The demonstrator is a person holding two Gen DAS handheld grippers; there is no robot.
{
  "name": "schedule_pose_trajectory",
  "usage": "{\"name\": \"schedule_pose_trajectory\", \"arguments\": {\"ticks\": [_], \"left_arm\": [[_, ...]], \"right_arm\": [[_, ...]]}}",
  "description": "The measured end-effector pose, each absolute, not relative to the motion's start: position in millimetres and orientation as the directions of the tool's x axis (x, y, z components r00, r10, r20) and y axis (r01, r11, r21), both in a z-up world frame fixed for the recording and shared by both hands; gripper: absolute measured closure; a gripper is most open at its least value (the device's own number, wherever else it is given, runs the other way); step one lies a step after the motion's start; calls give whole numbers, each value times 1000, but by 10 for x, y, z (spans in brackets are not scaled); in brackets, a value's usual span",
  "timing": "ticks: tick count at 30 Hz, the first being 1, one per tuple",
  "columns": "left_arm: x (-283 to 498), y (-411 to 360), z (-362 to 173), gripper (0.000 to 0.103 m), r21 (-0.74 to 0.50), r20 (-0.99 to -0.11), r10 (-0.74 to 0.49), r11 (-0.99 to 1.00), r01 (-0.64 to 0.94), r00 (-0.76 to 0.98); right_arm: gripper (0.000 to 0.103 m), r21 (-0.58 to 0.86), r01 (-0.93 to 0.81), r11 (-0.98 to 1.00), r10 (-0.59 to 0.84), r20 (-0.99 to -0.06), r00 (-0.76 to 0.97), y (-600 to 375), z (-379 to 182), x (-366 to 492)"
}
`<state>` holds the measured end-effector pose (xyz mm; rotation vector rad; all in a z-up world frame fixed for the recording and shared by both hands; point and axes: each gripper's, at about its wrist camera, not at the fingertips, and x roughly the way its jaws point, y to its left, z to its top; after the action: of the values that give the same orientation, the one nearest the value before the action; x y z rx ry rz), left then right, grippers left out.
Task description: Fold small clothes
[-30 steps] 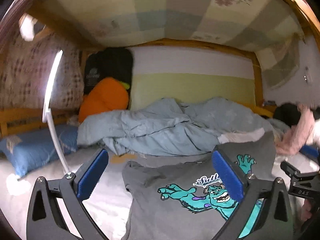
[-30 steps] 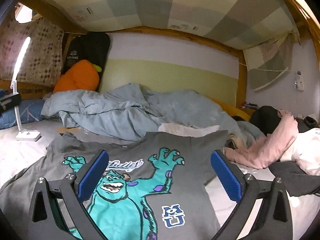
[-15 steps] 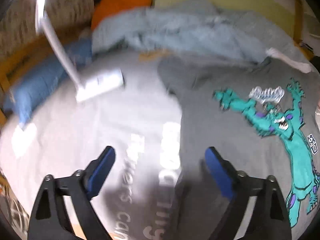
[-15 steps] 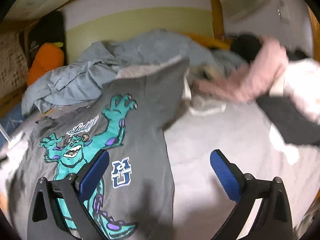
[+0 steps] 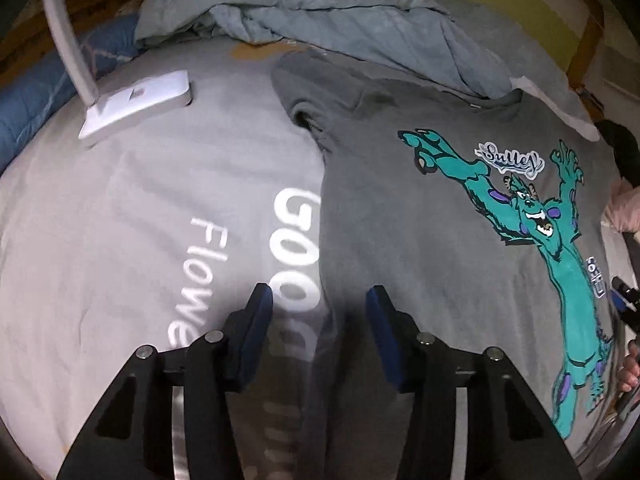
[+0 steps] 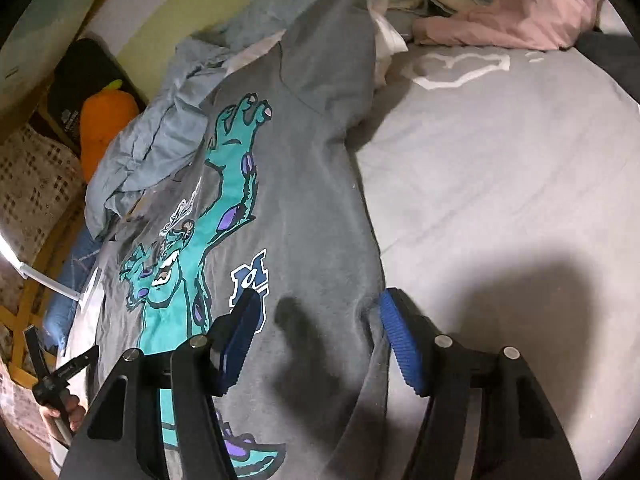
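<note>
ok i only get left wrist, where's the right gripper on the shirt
Observer: The right gripper hangs over the shirt's right side edge. That edge lies between its fingers, which have just been closing but aren't pinching yet.
Operator: and that side's sleeve, flat?
Observer: The sleeve lies stretched out flat, away from the gripper, its end against a heap of clothes.
Operator: anything on the bed beside it
Observer: Just bare sheet with a white heart outline printed on it.
</note>
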<state>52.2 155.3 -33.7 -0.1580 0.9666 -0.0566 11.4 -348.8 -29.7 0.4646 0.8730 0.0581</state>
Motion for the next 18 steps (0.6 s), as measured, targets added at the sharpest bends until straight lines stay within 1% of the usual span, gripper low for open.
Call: {"name": "schedule_pose_trajectory", "arguments": {"ticks": [2, 3, 4, 5, 6, 8, 11, 12, 13, 14, 15, 17, 18], "left_arm": [[550, 1553, -346, 55, -154, -806, -113, 988, -21, 581], [548, 1551, -343, 55, -158, -802, -116, 987, -20, 585], [546, 1557, -334, 56, -160, -801, -121, 987, -15, 586], [548, 1562, -326, 60, -166, -799, -132, 986, -5, 587], [552, 1564, -322, 63, -175, -796, -149, 984, 11, 586], [588, 1591, -346, 62, -189, -798, -163, 982, 16, 581], [601, 1624, -339, 63, -234, -793, -183, 972, -13, 580], [588, 1609, -323, 87, -238, -793, -188, 971, -10, 579], [569, 1576, -311, 101, -236, -793, -204, 972, 20, 574], [539, 1548, -295, 101, -227, -793, -213, 973, 48, 570], [495, 1547, -260, 102, -212, -785, -198, 976, 46, 587], [485, 1600, -148, 102, -244, -767, -212, 969, 31, 605], [499, 1644, -48, 102, -270, -750, -225, 963, 22, 622]], "right_arm": [[52, 364, 149, 919, 188, -740, 646, -3475, -309, 133], [64, 313, 184, 932, 122, -749, 652, -3489, -294, 129], [65, 281, 217, 935, 68, -741, 668, -3524, -265, 109], [65, 271, 248, 930, 37, -740, 672, -3564, -245, 108], [65, 274, 266, 924, 30, -746, 665, -3609, -247, 109], [63, 307, 227, 924, 96, -762, 640, -3619, -277, 167], [63, 286, 109, 952, 165, -780, 604, -3457, -272, 188], [61, 293, 73, 953, 196, -786, 587, -3393, -277, 186], [65, 282, 56, 958, 198, -789, 581, -3331, -268, 188], [77, 268, 49, 962, 192, -793, 578, -3276, -277, 195], [99, 254, 42, 966, 187, -804, 564, -3213, -292, 239], [99, 219, 59, 974, 142, -792, 593, -3168, -212, 269], [99, 212, 70, 975, 120, -766, 632, -3168, -104, 248]]}}
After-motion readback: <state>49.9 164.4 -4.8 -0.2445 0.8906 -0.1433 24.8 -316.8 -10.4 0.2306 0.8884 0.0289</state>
